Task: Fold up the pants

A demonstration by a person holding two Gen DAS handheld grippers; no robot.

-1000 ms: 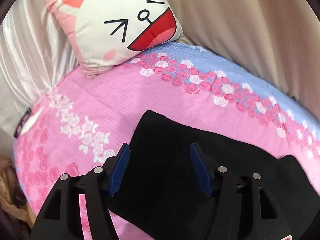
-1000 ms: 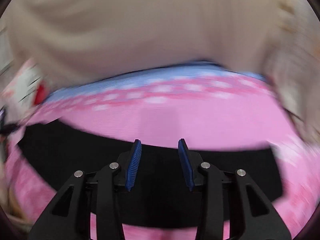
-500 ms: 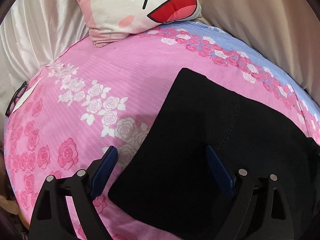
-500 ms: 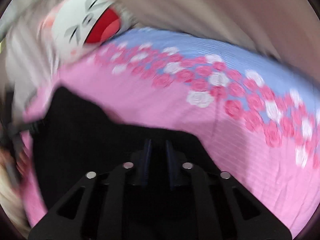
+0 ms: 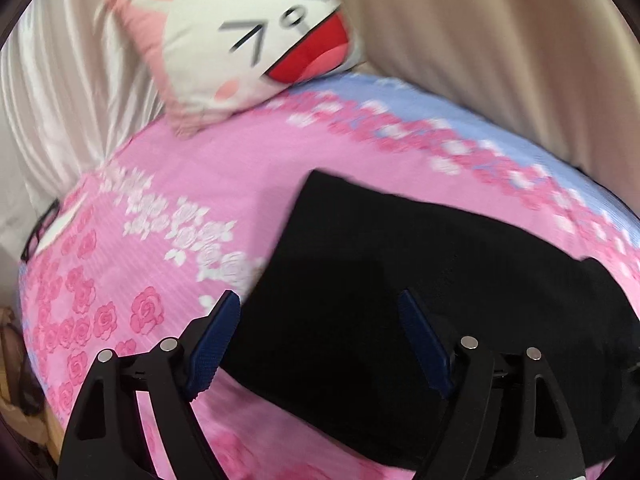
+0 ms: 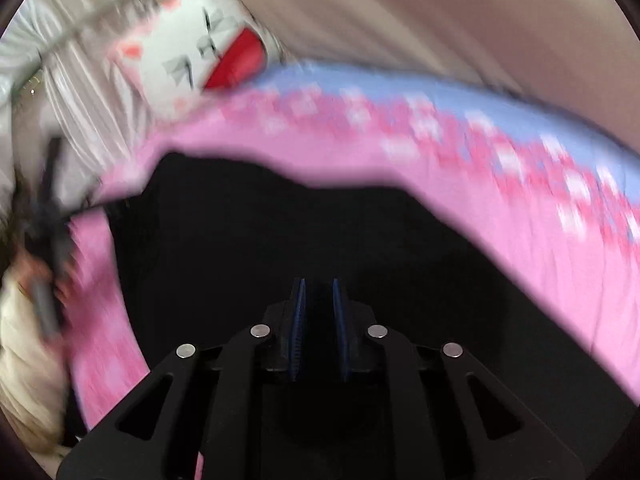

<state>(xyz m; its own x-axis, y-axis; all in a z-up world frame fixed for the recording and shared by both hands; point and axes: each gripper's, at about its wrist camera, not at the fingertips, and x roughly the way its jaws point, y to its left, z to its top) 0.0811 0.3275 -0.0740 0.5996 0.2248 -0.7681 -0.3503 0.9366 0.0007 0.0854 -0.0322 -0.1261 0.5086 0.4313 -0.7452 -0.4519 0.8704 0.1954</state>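
1. The black pants (image 5: pixel 420 280) lie on my pink rose bedsheet (image 5: pixel 168 240), below the cat pillow (image 5: pixel 256 36). They look already folded into a flat slab with straight edges, so I judge at least one fold remains.
2. My left gripper (image 5: pixel 320 316) hangs wide, jaws just narrowing, pads off the near corner.
3. My right gripper (image 6: pixel 318 320) is narrowed onto black cloth, jaws just closing.

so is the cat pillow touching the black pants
Apart. The left wrist view shows bare pink sheet between the cat pillow and the black pants.
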